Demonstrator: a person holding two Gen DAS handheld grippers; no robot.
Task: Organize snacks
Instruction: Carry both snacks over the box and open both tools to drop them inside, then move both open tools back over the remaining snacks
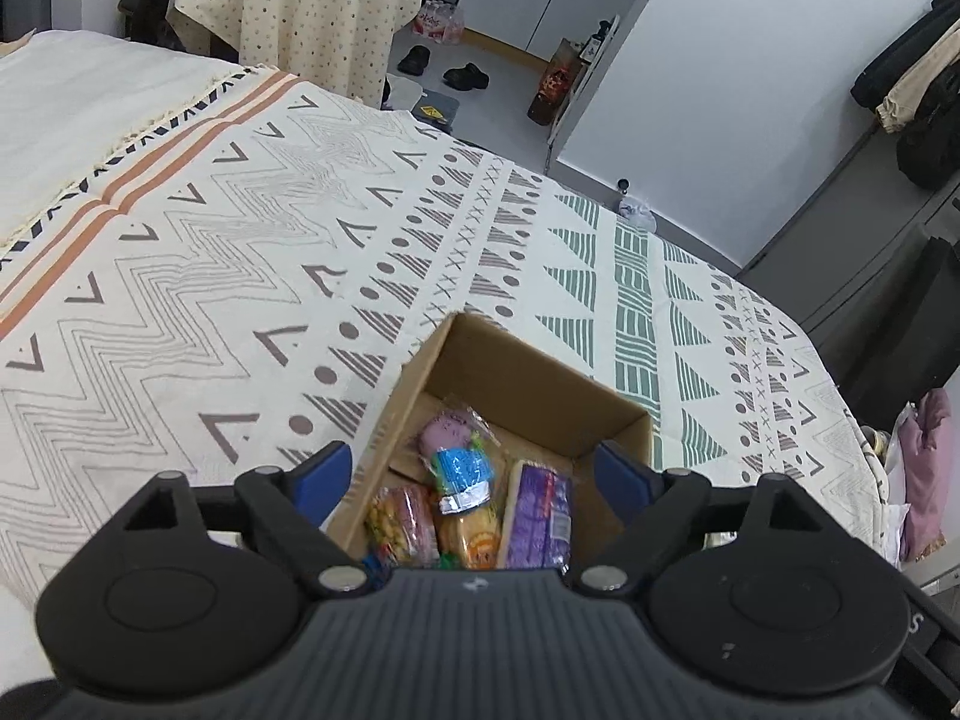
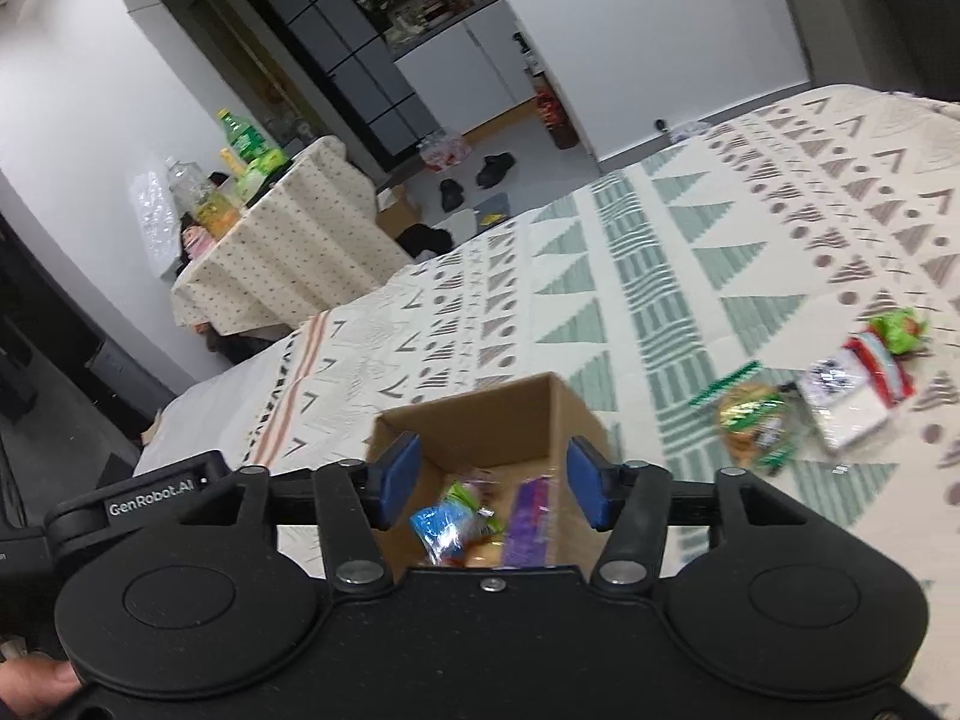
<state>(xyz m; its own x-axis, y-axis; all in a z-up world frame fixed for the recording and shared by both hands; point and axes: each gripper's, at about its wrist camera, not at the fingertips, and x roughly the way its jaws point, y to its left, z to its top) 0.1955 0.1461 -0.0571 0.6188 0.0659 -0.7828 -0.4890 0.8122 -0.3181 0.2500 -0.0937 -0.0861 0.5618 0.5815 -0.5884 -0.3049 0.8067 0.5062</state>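
Observation:
An open cardboard box (image 1: pixel 528 384) (image 2: pixel 498 414) sits on a patterned bedspread. Inside lie several wrapped snacks: a purple round one (image 1: pixel 447 427), a blue packet (image 1: pixel 463 471) (image 2: pixel 438 525), a purple bar (image 1: pixel 537 513) (image 2: pixel 528 519), a yellow pack (image 1: pixel 471 540) and a red-and-yellow pack (image 1: pixel 402 525). My left gripper (image 1: pixel 474 480) hangs open above the box with nothing between its blue pads. My right gripper (image 2: pixel 492 483) is open over the same box, also empty. Loose snacks lie on the bed to the right: a green-and-gold pack (image 2: pixel 753 420), a white pack (image 2: pixel 846 402) and a small green one (image 2: pixel 900 327).
The bedspread (image 1: pixel 270 252) stretches far and left of the box. A draped side table (image 2: pixel 282 240) carries bottles (image 2: pixel 240 138) past the bed's far edge. Shoes (image 1: pixel 465 75) and a bottle pack (image 1: pixel 441 21) lie on the floor. Dark furniture (image 1: pixel 900 300) stands at right.

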